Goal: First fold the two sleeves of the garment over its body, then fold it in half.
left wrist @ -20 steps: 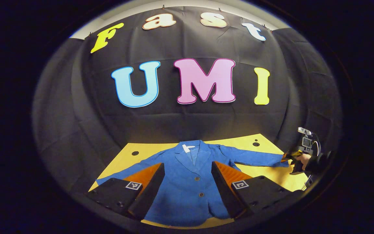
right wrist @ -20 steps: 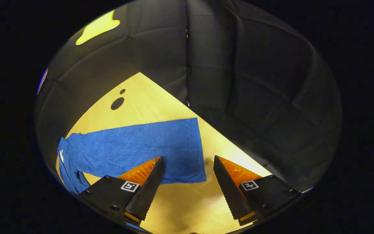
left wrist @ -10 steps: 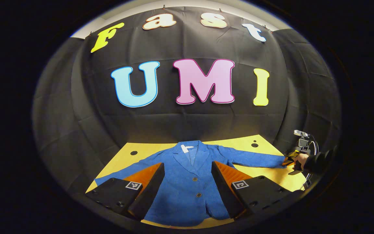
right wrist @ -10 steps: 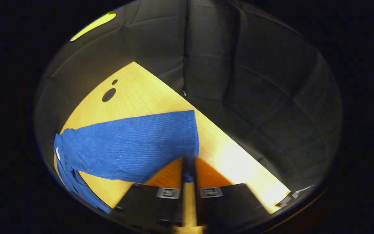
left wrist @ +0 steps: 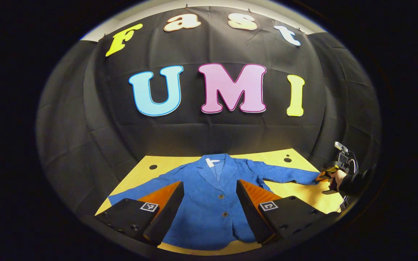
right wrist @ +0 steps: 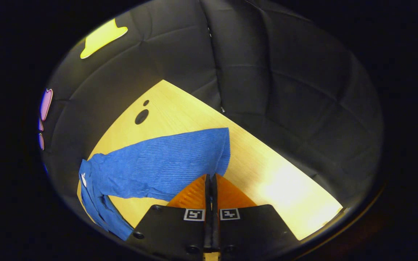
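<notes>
1. Since a second ago we see the right gripper (right wrist: pixel 210 181) go from spread fingers to fingers pressed together on the cuff end of the right sleeve (right wrist: pixel 158 166), and the cuff corner now hangs curled off the table (right wrist: pixel 267 174).
2. We find the jacket (left wrist: pixel 212 203) lying flat and face up across the table, collar toward the far wall, both sleeves stretched out to the sides.
3. We judge that the coming move turns on the sleeve's long axis: in the right gripper view it runs from the pinched cuff away to the upper left, toward the jacket's body, so the fold should carry the cuff along that line, over the front.
4. We see the left gripper (left wrist: pixel 209 203) hovering over the jacket's front with its fingers spread wide, holding nothing; it is the nearer one to the left sleeve (left wrist: pixel 140 186).
5. Smallest, we note the right gripper far off at the sleeve's tip in the left gripper view, a hand (left wrist: pixel 337 177) holding it.
</notes>
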Action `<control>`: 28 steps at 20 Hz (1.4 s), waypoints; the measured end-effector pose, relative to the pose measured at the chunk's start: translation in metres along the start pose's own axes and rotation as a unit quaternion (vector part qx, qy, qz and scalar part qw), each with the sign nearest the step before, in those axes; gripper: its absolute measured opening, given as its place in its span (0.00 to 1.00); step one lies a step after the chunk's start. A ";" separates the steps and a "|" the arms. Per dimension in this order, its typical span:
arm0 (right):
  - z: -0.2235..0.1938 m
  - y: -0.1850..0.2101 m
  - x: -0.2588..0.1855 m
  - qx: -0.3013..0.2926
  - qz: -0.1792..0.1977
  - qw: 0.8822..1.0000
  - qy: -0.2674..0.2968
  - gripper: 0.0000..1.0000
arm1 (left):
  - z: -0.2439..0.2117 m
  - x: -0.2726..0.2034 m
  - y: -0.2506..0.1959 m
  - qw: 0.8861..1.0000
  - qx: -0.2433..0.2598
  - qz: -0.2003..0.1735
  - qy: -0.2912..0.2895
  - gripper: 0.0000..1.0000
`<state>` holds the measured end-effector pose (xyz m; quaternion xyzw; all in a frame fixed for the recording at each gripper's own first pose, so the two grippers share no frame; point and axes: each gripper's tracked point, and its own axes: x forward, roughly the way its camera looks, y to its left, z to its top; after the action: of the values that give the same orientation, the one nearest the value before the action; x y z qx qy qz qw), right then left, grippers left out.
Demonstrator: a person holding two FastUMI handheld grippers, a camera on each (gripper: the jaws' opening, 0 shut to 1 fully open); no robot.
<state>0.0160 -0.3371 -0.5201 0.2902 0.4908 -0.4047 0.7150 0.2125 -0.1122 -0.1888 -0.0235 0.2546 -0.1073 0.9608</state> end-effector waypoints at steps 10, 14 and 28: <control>-0.019 0.209 -0.091 -0.146 0.154 0.976 -0.043 0.01 | -0.010 -0.028 0.057 0.998 -0.023 0.051 -0.013 0.83; -0.046 0.301 -0.107 -0.193 0.206 0.959 -0.034 0.01 | -0.023 -0.043 0.090 0.995 -0.069 0.078 -0.010 0.83; -0.320 0.574 -0.095 -0.365 0.336 0.867 0.054 0.00 | -0.113 -0.020 0.217 0.976 -0.153 0.157 0.006 0.83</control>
<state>0.3443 0.2403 -0.5333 0.1774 0.5137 0.0844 0.8352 0.1817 0.1052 -0.2991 -0.1291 0.2743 0.0847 0.9492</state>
